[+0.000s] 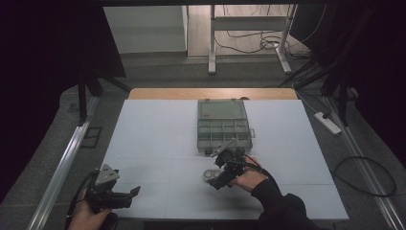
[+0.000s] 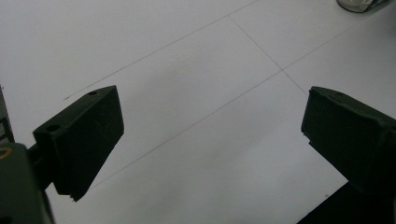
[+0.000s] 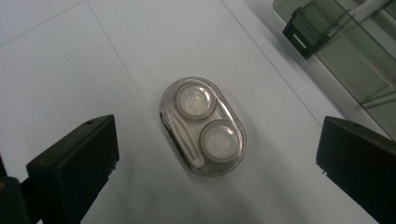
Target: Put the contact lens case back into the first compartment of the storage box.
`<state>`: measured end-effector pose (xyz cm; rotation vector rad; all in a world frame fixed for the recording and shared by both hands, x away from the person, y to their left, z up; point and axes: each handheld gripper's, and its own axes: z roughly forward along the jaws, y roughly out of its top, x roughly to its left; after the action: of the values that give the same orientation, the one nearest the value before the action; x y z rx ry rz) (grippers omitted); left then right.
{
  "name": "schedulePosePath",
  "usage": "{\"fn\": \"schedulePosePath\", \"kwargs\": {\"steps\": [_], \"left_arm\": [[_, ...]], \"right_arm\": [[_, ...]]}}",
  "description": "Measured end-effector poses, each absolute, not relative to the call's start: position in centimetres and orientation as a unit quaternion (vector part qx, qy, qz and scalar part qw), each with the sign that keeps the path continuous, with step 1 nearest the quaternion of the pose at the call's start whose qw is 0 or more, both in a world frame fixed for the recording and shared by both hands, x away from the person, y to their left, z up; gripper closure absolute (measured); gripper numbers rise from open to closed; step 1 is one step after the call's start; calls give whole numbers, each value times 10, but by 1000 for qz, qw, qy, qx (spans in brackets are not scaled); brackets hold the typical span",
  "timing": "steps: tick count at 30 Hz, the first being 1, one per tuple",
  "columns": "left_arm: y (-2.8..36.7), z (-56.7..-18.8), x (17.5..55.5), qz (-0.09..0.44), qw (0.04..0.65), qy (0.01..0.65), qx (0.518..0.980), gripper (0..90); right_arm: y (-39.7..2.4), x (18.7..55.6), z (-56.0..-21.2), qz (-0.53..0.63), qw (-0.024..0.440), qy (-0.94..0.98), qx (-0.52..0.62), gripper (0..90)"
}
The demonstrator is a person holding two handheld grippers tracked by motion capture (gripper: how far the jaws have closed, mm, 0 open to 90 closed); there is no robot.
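The right tongs hang spread wide above the small clear case on the table, to straddle it; the left tongs wait spread, aside.

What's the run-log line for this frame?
right gripper: open, over contact lens case, not touching | left gripper: open, idle, near table edge | organizer box: lid open | table
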<state>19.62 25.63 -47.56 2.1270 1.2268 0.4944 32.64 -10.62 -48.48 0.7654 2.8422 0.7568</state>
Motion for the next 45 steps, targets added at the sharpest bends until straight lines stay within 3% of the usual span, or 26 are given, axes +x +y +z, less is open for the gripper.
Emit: {"fn": "schedulePosePath", "kwargs": {"steps": [26,30,33,34,36,38,45], "left_arm": [[256,-476,196,189,312,467,806,58],[256,-476,196,189,312,467,806,58],[256,-476,196,189,312,467,806,58],[256,-476,196,189,312,467,806,58],[256,-476,196,189,311,466,806,58],[256,-476,196,190,311,466,806,58],[256,-476,196,190,311,466,807,59]], "right_arm": [[-82,340,-512,186,43,962,197,0],[-82,340,-517,173,52,966,182,39],[-83,339,-515,176,46,967,177,107],[-84,338,-513,183,46,967,170,204],[-84,337,-512,185,43,967,172,256],[-85,336,-508,191,43,967,164,415],[-85,336,-507,185,42,969,159,449]]}}
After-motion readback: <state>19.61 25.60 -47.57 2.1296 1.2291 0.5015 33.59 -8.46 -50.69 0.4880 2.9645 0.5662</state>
